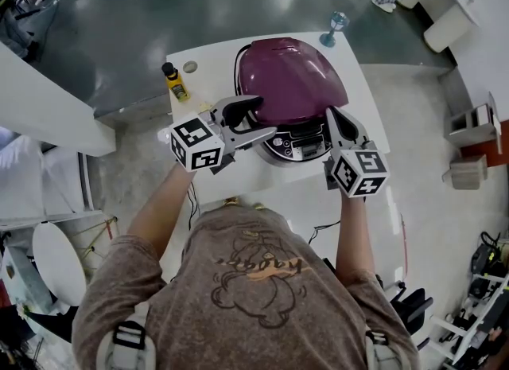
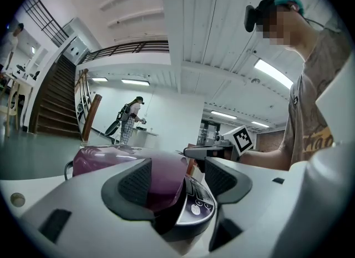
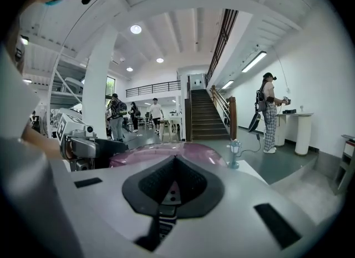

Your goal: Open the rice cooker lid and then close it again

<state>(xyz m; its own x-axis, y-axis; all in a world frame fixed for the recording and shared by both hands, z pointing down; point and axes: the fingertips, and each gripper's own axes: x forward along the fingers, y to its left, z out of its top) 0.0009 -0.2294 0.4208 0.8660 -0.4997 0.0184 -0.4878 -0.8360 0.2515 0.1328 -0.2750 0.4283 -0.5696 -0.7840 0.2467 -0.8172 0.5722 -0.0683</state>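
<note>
The rice cooker (image 1: pixel 290 82) stands on the white bench (image 1: pixel 208 64), towards its far side. Its purple lid (image 1: pixel 288 74) is down. The cooker's long axis runs straight away from the person. The control panel (image 1: pixel 298 147) is at the near end and faces the person, and the rounded back points at the bench's far edge.

The left hand-held gripper (image 1: pixel 262 116) lies at the cooker's front left, pointing across towards the panel. In the left gripper view its jaws stand wide apart (image 2: pixel 177 179) and hold nothing. The lid's front and the panel (image 2: pixel 197 201) show in the gap between them, but contact cannot be told.

The right hand-held gripper (image 1: pixel 334 118) sits just beside the panel's right end, pointing away from the person. In the right gripper view its jaws are pressed together (image 3: pixel 175 182) with nothing between them, and the purple lid (image 3: pixel 166 154) rises just beyond.

A yellow bottle (image 1: pixel 175 80) stands at the bench's left edge. A stemmed glass (image 1: pixel 334 26) stands at the far right corner.
</note>
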